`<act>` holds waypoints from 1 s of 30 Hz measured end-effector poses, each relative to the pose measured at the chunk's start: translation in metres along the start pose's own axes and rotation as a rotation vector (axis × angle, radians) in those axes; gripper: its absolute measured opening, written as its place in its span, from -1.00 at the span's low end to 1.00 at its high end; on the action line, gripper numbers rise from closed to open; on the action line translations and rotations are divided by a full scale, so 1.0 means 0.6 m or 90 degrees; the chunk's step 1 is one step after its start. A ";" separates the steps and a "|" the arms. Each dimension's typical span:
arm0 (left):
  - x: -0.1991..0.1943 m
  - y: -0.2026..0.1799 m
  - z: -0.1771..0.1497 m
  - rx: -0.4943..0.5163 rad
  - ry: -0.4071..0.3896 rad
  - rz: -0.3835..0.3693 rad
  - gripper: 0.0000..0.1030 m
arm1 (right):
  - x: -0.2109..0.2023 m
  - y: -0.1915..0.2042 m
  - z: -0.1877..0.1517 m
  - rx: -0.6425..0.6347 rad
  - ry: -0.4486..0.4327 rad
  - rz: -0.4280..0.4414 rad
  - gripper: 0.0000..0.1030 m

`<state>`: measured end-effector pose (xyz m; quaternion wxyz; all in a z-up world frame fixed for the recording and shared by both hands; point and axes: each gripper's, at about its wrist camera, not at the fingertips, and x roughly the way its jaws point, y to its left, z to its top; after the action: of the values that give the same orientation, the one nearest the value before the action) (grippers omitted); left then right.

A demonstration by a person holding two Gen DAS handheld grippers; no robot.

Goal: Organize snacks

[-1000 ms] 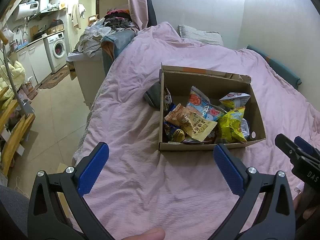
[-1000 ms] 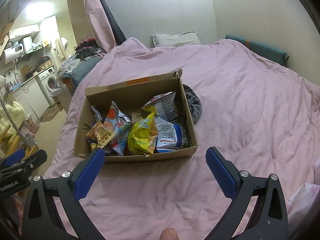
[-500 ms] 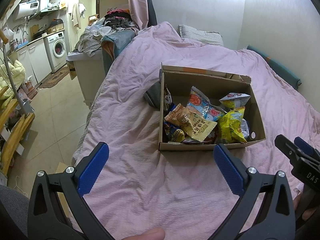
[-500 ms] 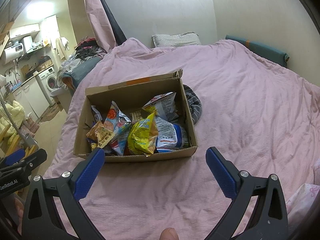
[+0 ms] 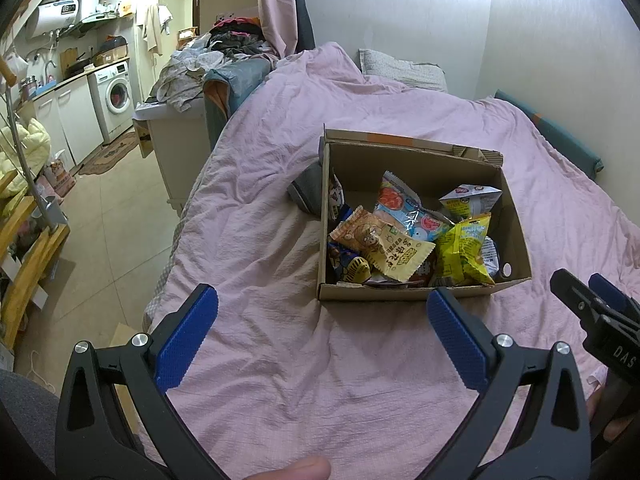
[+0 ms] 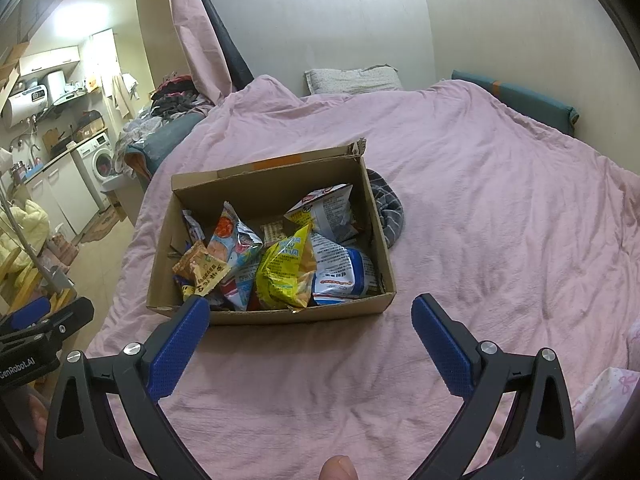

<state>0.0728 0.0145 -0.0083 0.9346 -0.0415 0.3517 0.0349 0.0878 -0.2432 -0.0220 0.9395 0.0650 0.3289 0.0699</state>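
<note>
Nothing moved: both grippers stay spread before cardboard box (image 5: 420, 298) of snacks (image 6: 280, 268).

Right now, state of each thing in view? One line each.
Left tongs: open, empty, short of the box.
Right tongs: open, empty, short of the box.
Cardboard box: open-topped, on the pink blanket.
Snack packets: piled loosely inside the box, unsorted.
Yellow packet: propped up at the near wall.
Grey striped cloth: bunched against the box's far side.

The grey striped cloth (image 6: 390, 216) lies half hidden behind the cardboard box (image 6: 280, 314) — lower snack packets buried.
</note>
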 end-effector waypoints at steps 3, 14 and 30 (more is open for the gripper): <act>0.000 0.000 0.000 -0.001 -0.002 0.000 1.00 | 0.000 0.000 0.000 -0.002 0.002 -0.002 1.00; 0.001 0.001 -0.001 -0.002 -0.001 0.002 1.00 | 0.001 0.000 0.000 -0.005 -0.002 -0.003 1.00; 0.000 0.002 0.000 -0.001 0.000 0.002 1.00 | 0.002 -0.001 0.001 -0.006 0.000 -0.004 1.00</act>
<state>0.0728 0.0155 -0.0083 0.9345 -0.0416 0.3515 0.0366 0.0893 -0.2436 -0.0224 0.9400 0.0593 0.3289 0.0690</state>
